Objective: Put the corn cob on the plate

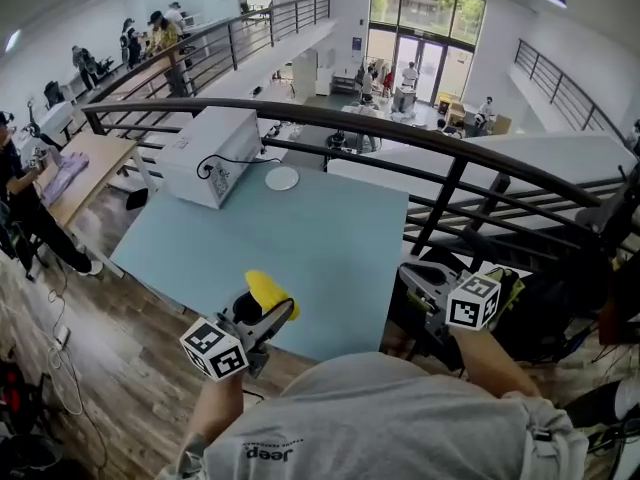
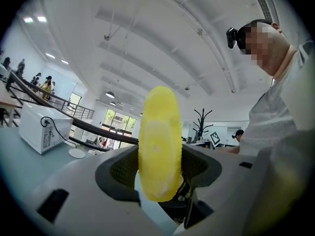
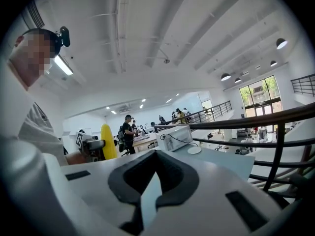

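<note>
Holding the corn cob [image 1: 266,289] in the left gripper [image 1: 270,310], clamped across the lower part, with the yellow tip standing up out of the jaws. Pressed from both sides by the dark pads, as seen in the left gripper view, so resting on nothing: carried in the air, just above the near edge of the pale blue table [image 1: 330,238]. Probably gripped low and kept upright in order not to slip out during the carry, and to leave the long end free for laying down.

Keeping the right gripper [image 1: 418,280] idle beside the near right corner of the table, close to the black railing [image 1: 450,153]. Closed on nothing there: jaw tips meeting, with only a thin sliver of the table showing between the pads. Likely parked at the side so as not to cross the way of the loaded one.

Not yet near the goal, by my judgement. To be reached next: the white plate [image 1: 282,178] at the far side of the table, just beside a white box [image 1: 205,153] with a black cable, and well apart from the cob. Seems to call for a long reach forward over the table, then a lowering and perhaps a tilt to bring the cob flat before opening the jaws. Otherwise risks a roll off such a small plate.
</note>
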{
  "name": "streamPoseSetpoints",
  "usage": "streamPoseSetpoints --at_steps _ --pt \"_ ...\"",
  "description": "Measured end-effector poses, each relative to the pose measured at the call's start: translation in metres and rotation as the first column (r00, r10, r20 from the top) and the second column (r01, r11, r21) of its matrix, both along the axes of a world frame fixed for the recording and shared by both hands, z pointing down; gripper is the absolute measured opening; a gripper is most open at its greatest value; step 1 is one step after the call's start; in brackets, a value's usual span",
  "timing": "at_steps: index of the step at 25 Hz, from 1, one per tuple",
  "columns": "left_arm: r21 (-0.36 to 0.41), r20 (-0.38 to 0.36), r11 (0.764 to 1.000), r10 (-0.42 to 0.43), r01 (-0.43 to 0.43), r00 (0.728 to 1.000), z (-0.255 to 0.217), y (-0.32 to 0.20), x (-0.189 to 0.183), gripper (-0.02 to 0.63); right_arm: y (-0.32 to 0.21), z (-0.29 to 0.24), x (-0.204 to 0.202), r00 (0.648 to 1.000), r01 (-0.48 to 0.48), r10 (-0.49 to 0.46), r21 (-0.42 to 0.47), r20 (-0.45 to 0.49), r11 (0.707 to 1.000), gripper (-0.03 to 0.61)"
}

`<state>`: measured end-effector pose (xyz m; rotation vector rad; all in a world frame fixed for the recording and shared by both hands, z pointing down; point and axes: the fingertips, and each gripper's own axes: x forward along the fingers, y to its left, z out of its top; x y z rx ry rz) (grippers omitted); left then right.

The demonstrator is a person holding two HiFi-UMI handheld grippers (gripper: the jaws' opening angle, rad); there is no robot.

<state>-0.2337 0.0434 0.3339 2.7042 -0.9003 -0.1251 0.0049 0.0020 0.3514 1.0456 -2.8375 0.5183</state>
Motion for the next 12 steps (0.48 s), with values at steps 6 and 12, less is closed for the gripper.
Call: streamPoseSetpoints --at_steps 6,12 --pt "-0.028 0.02 0.997 -0.072 0.072 0.997 0.01 -0.026 0.012 0.267 -0.037 0.012 0.01 0.998 0.067 -0.066 -0.02 0.02 0.998 0.017" --pt "-0.053 0.076 0.983 -0.17 0.174 0.983 0.019 -0.076 0.047 0.267 -0.106 0.033 0.043 0.987 0.146 -0.145 -0.017 0.063 0.989 0.017"
